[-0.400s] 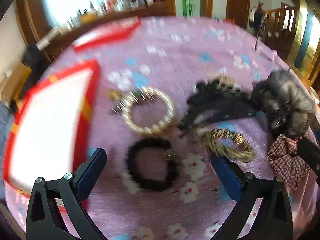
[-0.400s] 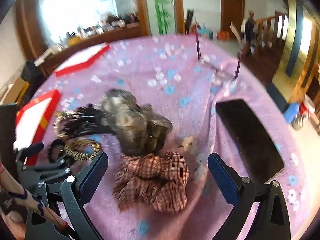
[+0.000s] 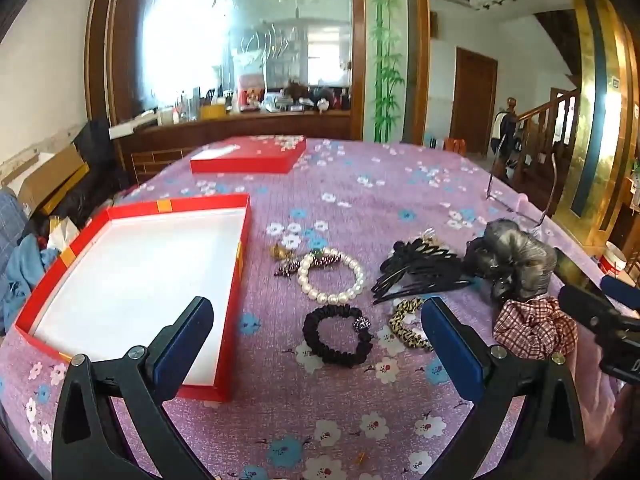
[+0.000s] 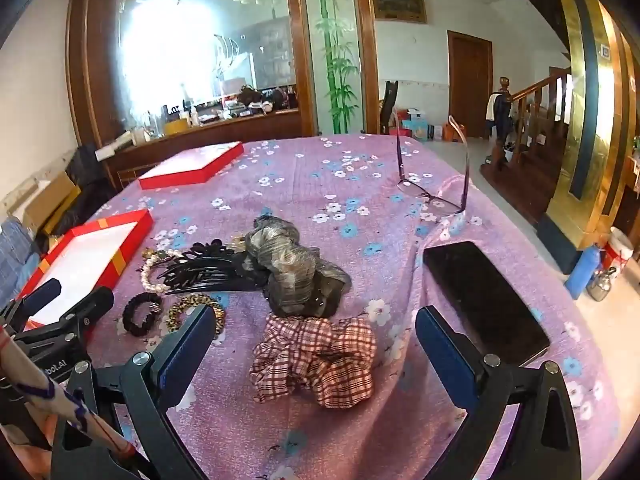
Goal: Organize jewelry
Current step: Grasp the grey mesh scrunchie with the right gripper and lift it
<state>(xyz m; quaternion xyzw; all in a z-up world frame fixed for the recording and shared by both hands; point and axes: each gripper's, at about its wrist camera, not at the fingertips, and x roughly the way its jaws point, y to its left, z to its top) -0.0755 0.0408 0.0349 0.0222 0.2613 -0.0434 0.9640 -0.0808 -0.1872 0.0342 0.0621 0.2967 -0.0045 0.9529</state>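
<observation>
Two grippers hover over the purple cloth, both with fingers spread wide and holding nothing: the left gripper above the black scrunchie, the right gripper above the plaid scrunchie. Taking the open red box as landmark, the pearl bracelet lies just right of it, the black scrunchie nearer the camera than the bracelet, the leopard scrunchie and black comb farther right, and the grey hairpiece and plaid scrunchie farthest right. The box lid lies well behind the box.
</observation>
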